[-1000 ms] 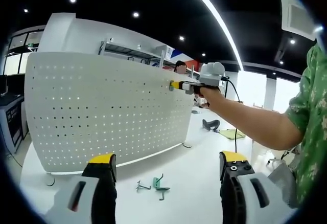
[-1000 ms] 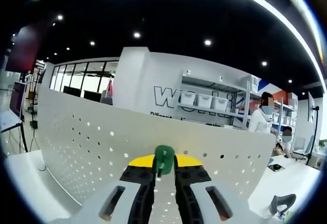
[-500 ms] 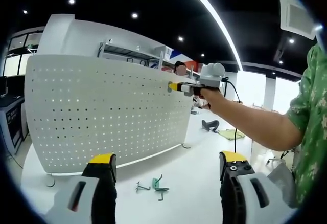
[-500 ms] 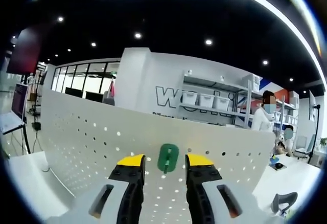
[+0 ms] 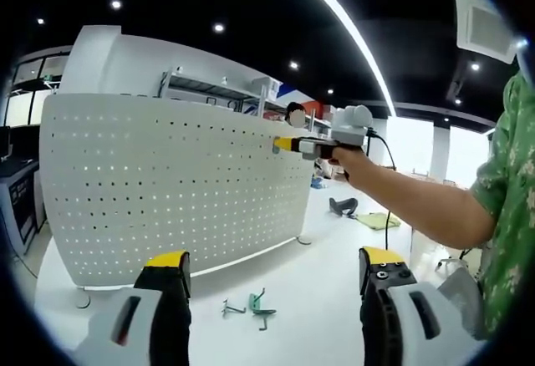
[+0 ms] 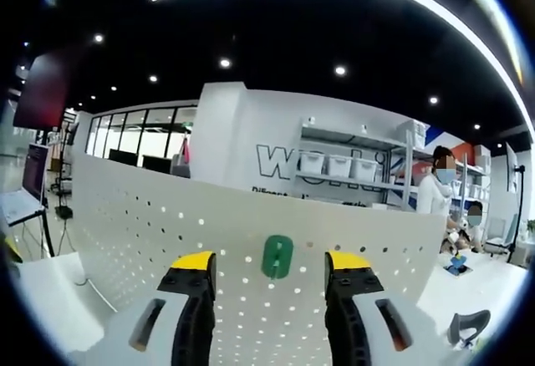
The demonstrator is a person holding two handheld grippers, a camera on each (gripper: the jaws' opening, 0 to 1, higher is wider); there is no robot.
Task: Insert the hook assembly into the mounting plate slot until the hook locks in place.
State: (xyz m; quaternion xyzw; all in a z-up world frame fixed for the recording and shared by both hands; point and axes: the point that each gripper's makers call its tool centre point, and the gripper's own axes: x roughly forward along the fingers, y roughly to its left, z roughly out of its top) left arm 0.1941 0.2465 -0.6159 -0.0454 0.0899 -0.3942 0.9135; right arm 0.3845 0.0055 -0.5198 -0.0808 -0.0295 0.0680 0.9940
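I saw the green hook (image 6: 277,256) seated on the white pegboard (image 6: 125,232) near its top edge, small, rigid and light, best pinched by its flat tab. My right gripper (image 6: 272,267) stood wide open around it, empty, arm outstretched. My left gripper (image 5: 272,267) hung open, empty.

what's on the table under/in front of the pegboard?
In the left gripper view, a few loose hooks, one green, lie on the white table before the perforated mounting plate. Whatever sits behind the plate's base is covered. The left gripper hangs open above the table.
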